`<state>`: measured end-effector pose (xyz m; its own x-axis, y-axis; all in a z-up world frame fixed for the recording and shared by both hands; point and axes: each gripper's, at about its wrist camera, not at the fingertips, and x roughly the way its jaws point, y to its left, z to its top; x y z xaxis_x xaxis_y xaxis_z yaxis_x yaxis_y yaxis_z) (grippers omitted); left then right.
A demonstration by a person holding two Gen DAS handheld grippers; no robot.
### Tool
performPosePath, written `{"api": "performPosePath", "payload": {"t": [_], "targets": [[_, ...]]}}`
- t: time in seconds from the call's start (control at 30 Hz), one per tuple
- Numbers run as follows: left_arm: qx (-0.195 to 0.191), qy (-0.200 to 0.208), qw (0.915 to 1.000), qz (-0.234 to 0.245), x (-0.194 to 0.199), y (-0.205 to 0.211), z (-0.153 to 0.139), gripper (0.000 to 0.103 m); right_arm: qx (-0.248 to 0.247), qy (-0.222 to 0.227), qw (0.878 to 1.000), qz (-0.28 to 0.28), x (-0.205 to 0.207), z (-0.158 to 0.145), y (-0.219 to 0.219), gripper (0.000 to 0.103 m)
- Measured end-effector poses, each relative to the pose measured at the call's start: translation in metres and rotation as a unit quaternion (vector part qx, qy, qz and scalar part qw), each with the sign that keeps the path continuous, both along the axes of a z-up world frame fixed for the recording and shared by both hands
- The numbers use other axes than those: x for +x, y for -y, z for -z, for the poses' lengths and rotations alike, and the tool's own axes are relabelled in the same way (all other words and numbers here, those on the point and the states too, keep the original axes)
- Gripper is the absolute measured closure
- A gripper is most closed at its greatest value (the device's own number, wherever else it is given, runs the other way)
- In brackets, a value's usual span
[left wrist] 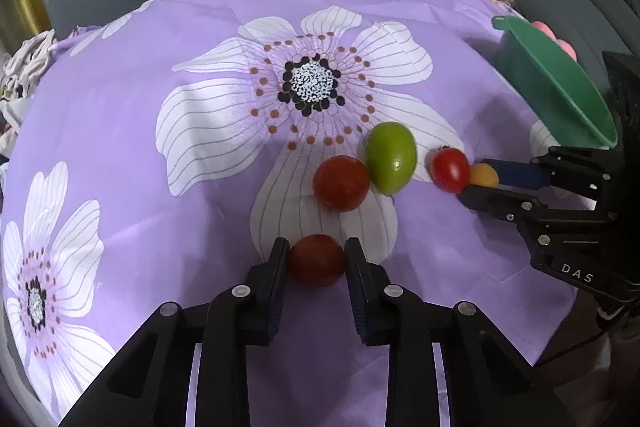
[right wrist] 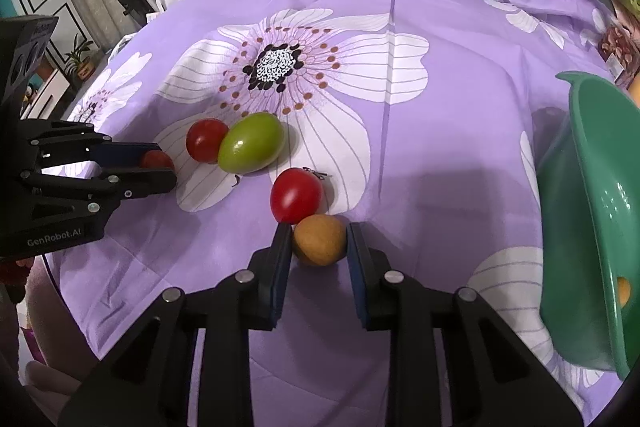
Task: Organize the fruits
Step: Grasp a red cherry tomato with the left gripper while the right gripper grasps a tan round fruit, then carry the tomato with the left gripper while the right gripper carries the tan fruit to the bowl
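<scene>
Both grippers, left [left wrist: 316, 259] on a dark red tomato [left wrist: 317, 259] and right [right wrist: 319, 241] on an orange fruit [right wrist: 319, 239], touch their fruit, so squeeze softly and lift straight up toward the green bowl [right wrist: 592, 227].

The letters "DAS" stood in pale print on the black body of the right gripper [left wrist: 478, 175], as seen from the left wrist camera. From the right wrist camera, "GenRobot.AI" was printed in grey along the lower black body of the left gripper [right wrist: 166, 169]. A box [right wrist: 28, 47] mounted above that gripper carried a short word near its top edge, too blurred to read. No other writing could be made out in either view.
</scene>
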<state>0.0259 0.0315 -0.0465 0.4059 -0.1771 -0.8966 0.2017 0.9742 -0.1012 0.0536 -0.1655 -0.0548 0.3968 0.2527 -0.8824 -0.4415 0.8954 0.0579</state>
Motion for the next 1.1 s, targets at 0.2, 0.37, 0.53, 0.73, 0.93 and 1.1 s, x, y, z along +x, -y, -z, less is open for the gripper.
{"api": "performPosePath", "payload": {"t": [0.2,0.37,0.53,0.73,0.93,1.1], "targets": [[-0.024,0.009,0.9996,0.009,-0.005,0.006,-0.013,0.075,0.014,0.015,1.0,0.003,-0.011,-0.014,0.005,0.076],[-0.041,0.021,0.9986,0.024,-0.008,0.017,-0.028,0.075,0.02,0.031,0.999,0.008,-0.02,-0.027,0.01,0.075],[-0.046,0.03,0.9977,0.039,-0.009,0.032,-0.039,0.075,0.026,0.051,0.998,0.016,-0.027,-0.04,0.018,0.075],[-0.045,0.04,0.9967,0.054,-0.007,0.051,-0.052,0.075,0.034,0.07,0.997,0.028,-0.033,-0.053,0.033,0.075],[-0.045,0.047,0.9954,0.07,0.0,0.071,-0.063,0.075,0.042,0.089,0.994,0.049,-0.036,-0.063,0.05,0.075],[-0.047,0.055,0.9935,0.088,0.005,0.091,-0.071,0.075,0.048,0.104,0.991,0.069,-0.038,-0.071,0.066,0.075]]}}
